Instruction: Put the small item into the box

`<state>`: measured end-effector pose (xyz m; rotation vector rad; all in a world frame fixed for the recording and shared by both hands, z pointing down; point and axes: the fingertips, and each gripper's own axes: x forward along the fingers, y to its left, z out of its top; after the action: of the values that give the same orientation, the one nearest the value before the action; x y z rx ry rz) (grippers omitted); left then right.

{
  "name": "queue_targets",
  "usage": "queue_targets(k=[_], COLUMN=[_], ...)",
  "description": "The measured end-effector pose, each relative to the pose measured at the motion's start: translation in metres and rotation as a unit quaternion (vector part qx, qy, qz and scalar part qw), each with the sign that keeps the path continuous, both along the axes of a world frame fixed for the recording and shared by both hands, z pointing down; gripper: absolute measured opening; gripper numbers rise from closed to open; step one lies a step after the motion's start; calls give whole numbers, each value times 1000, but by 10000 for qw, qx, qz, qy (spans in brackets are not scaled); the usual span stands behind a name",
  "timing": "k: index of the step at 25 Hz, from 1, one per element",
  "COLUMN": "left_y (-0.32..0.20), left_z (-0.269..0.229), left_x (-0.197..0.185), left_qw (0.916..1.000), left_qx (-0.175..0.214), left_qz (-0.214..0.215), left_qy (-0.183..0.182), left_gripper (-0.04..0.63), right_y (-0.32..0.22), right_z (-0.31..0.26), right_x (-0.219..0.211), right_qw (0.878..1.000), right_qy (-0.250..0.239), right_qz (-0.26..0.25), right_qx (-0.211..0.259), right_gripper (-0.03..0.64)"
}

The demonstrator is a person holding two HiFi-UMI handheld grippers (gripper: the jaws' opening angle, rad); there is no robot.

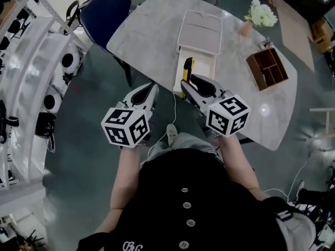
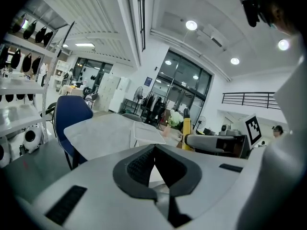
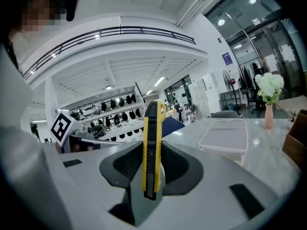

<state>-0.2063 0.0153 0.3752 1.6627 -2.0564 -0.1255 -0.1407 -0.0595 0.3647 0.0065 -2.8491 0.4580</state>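
A yellow and black utility knife (image 3: 153, 123) stands upright between the pads of my right gripper (image 3: 152, 153), which is shut on it. In the head view the knife (image 1: 188, 66) pokes forward from the right gripper (image 1: 186, 83), just short of the near end of a white box (image 1: 207, 69) on the grey marble table (image 1: 152, 33). The box's lid (image 1: 200, 31) lies over its far part, so the near part is open. My left gripper (image 1: 152, 92) hangs beside the right one, off the table edge, its pads (image 2: 144, 164) meeting with nothing between them.
A blue chair (image 1: 104, 12) stands at the table's left corner. A brown wooden organizer (image 1: 267, 69) and a vase of white flowers (image 1: 260, 13) sit on the right of the table. White shelves with helmets (image 1: 31, 77) run along the left.
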Motion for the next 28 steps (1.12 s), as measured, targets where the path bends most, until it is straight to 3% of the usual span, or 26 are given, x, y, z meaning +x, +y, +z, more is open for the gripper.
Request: queue_targets(k=[8,13,20,28], left_y=[-52,-67,-93,-139], left_z=[1,9,15,21], left_x=[-19,-23,-39,-55], left_qw=[9998,9993,9980,9919], left_qx=[-32,-157,-239,-292], left_qz=[178,341,567,1209], left_qy=[-81,-1,136,252], left_gripper=[18,18,18,18], right_y=[-50,-66,-96,-133], right_z=[8,20,30,37], right_x=[-18,-20,-19,-18], right_qw=[9999,9994,9966,9879], right_qy=[20,87,286,512], right_qz=[119,296,731,1448], right_qx=[43,-183,-228,-216], right_gripper=[118,118,118,118])
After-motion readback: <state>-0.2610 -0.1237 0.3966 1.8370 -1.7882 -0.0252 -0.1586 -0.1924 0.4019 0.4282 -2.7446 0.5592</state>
